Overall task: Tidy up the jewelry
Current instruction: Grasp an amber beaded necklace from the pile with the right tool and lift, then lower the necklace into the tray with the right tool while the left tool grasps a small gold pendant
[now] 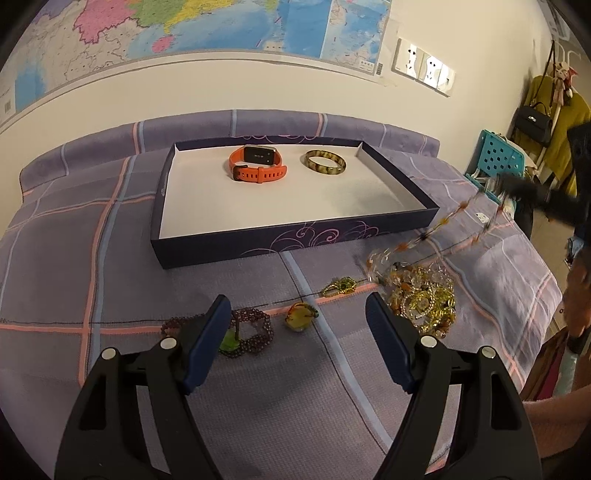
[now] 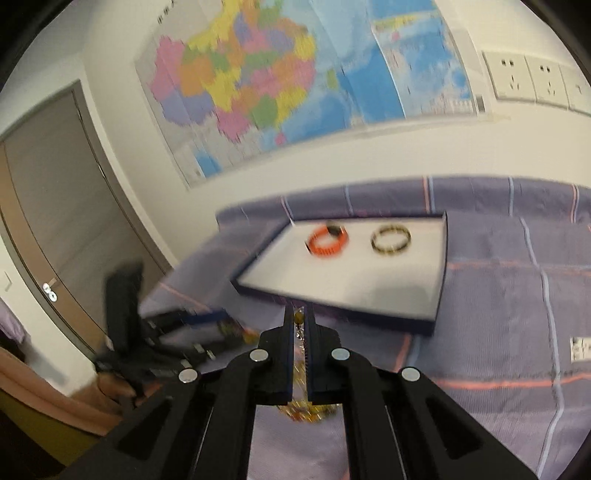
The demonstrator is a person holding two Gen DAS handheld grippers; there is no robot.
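A dark box lid tray (image 1: 295, 242) lies on the purple plaid bed and holds an orange smartwatch (image 1: 256, 164) and a tortoiseshell bangle (image 1: 325, 161); the right wrist view also shows the tray (image 2: 436, 310). My left gripper (image 1: 297, 314) is open and empty above a yellow pendant (image 1: 301, 316), beside a garnet bead bracelet (image 1: 251, 332). My right gripper (image 2: 300, 314) is shut on a beaded necklace (image 2: 300, 328). The necklace (image 1: 458, 214) stretches up from a tangled amber pile (image 1: 421, 299). A green-gold brooch (image 1: 338, 287) lies nearby.
The wall with a map (image 1: 184, 29) stands behind the bed. A teal crate (image 1: 498, 155) and hanging bags (image 1: 535, 122) are at the right. A door (image 2: 55, 221) is at the left in the right wrist view.
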